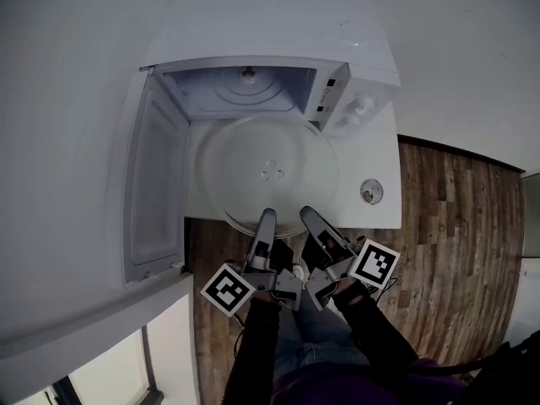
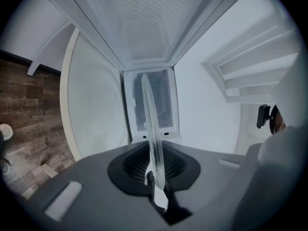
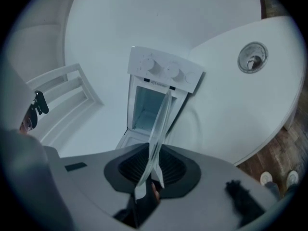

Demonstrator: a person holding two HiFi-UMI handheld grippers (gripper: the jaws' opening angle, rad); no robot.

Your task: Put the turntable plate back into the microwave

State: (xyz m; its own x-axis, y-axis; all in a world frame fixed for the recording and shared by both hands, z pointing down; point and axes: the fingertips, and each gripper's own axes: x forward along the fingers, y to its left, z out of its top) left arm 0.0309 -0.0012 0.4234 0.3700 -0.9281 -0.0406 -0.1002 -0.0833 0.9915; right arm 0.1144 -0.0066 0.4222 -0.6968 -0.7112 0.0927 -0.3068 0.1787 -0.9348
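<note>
Gripping the near rim of the clear round glass turntable plate point(image 1: 270, 171), both grippers hold it about level in front of the white microwave point(image 1: 278, 24). The left gripper point(image 1: 267, 218) has its jaws almost together, pinching the thin glass edge between them. The right gripper point(image 1: 310, 216), just beside it, is clamped on the same rim. The plate is over the white table point(image 1: 384, 154), outside the cavity, its far edge at the opening. The white microwave door point(image 1: 156, 184) stands open at the left. A small round metal fitting point(image 1: 370, 191) sits in the tabletop right of the plate.
</note>
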